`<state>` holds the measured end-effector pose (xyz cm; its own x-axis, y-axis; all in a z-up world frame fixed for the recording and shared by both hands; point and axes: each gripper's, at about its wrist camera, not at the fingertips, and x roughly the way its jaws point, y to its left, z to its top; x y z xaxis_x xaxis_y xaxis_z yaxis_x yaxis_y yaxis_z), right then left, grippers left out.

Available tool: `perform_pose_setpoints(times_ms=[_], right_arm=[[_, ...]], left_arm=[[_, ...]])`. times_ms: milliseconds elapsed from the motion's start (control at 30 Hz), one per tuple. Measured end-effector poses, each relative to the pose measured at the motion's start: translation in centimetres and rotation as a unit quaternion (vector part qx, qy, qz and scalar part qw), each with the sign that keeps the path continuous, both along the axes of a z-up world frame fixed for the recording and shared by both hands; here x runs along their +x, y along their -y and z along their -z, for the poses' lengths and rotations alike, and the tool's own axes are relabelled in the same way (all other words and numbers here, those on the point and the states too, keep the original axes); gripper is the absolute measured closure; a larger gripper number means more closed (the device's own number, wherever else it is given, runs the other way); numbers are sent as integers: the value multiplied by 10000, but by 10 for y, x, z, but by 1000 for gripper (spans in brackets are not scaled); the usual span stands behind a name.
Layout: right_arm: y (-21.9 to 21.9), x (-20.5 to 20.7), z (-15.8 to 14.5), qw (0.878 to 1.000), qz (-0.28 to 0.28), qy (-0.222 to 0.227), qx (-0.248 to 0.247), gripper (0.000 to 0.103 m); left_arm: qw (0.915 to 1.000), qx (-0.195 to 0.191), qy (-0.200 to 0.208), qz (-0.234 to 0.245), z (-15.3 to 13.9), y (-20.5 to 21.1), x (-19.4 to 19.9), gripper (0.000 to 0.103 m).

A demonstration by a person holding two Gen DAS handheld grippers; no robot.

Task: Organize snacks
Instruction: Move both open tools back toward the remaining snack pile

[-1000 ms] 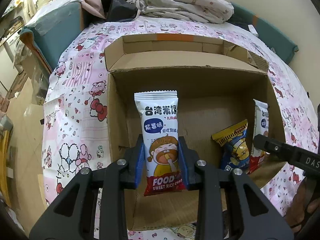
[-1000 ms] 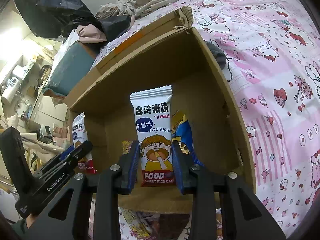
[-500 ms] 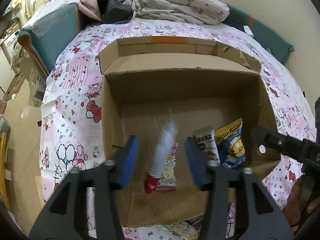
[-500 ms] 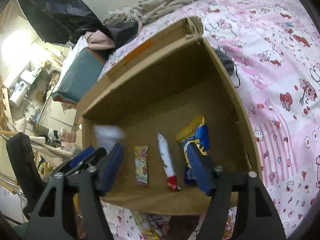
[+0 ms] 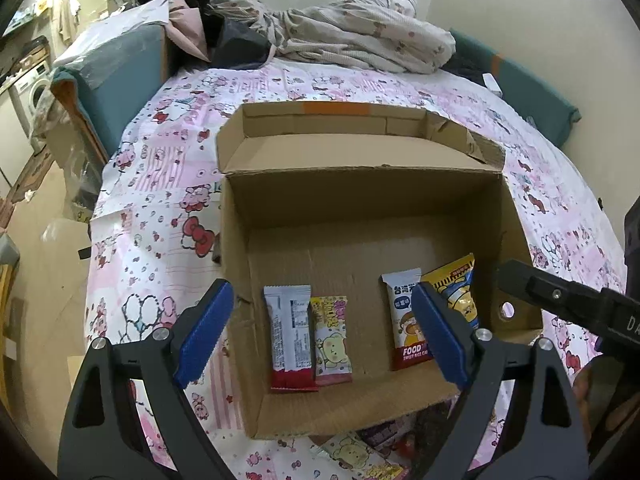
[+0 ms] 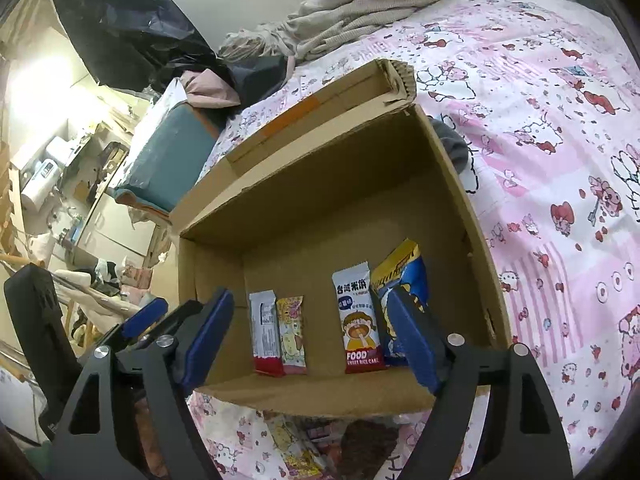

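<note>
1. A cardboard box [image 5: 360, 200] is set open on the bed [image 5: 160, 184], its flaps folded back, so that snacks can be lowered in from above.
2. Four packets are laid flat on the box floor in a row along the near wall, which suggests a side-by-side arrangement is intended.
3. Toward the left, a white-and-red packet [image 5: 291, 336] lies back-side up, touching a yellow-and-pink bear packet [image 5: 331, 340]; the pair is kept close to save room.
4. Toward the right, a rice cake packet [image 5: 406, 320] lies face up just beside a yellow-and-blue bag [image 5: 456, 292], which is partly hidden behind a blue pad.
5. The left tongs [image 5: 320, 344] are held above the near wall, spread wide and being opened further; nothing is pinched between them.
6. The right tongs [image 6: 310, 340] are likewise spread and being opened, with nothing held; the packets seen between the pads lie below on the box floor.
7. More packets [image 6: 288, 440] are seen on the bed in front of the box, so the sorting is judged unfinished.
</note>
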<state>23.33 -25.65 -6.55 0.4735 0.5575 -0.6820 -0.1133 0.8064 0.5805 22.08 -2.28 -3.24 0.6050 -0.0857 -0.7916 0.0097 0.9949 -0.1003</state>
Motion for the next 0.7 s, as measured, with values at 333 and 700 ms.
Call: perform_pose_setpoints(times_ms=[333,700], right_arm=[[12,-28,-15,9999,59,4,-111,21],[25,-64,-13,9994,143,-205,-253,21]], left_arm=[[9999,-24,62,-100,-16,-11,-24,15],[9998,-116,-67,-165,-20,-17,-55,15]])
